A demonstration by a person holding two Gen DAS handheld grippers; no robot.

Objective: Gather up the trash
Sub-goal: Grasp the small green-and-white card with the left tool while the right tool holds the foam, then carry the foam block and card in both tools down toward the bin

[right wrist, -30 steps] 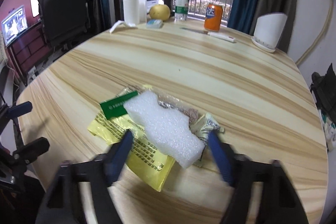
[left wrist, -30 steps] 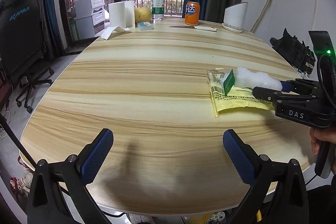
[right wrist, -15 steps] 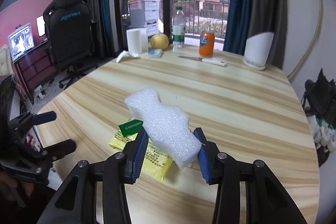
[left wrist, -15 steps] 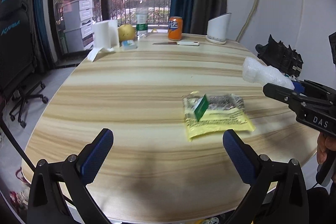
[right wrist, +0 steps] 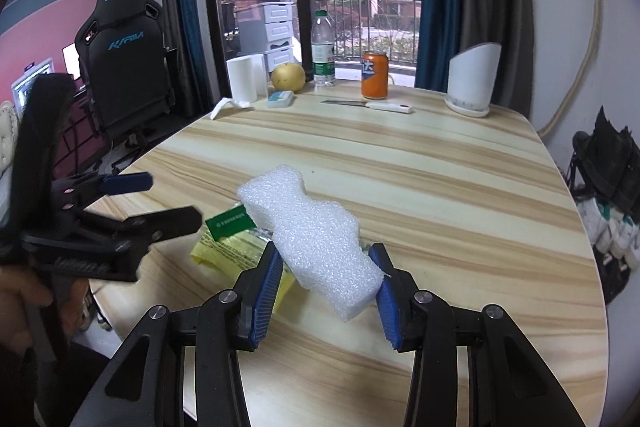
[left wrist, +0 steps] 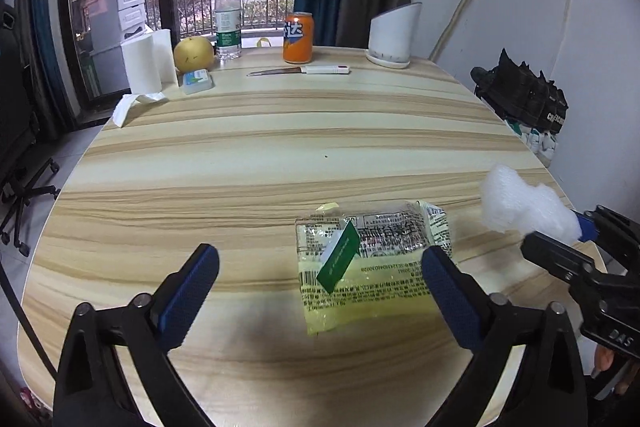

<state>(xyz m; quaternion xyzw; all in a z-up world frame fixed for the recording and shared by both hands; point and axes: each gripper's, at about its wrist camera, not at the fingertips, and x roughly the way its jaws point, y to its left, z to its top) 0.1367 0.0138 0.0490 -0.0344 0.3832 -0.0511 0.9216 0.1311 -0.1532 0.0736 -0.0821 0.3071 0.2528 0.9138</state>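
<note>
A white foam block (right wrist: 316,243) hangs above the table, pinched between the blue pads of my right gripper (right wrist: 326,267); in the left wrist view the foam block (left wrist: 524,207) shows at the far right. A yellow-and-clear plastic wrapper (left wrist: 368,267) with a green card (left wrist: 338,261) on it lies flat on the wooden table (left wrist: 240,167). My left gripper (left wrist: 320,275) hovers over the wrapper's left half, its jaws wide and closing, pads clear of the wrapper. From the right wrist view the wrapper (right wrist: 224,247) is partly hidden under the foam.
At the far edge stand a paper roll (left wrist: 150,65), a pear (left wrist: 194,53), a water bottle (left wrist: 228,19), an orange can (left wrist: 298,37), a knife (left wrist: 300,70) and a white holder (left wrist: 394,33). A black gaming chair (right wrist: 124,55) is left of the table.
My right gripper lifted the foam block off the wrapper and carried it up and to the right. My left gripper moved in over the wrapper and its jaws narrowed a little.
</note>
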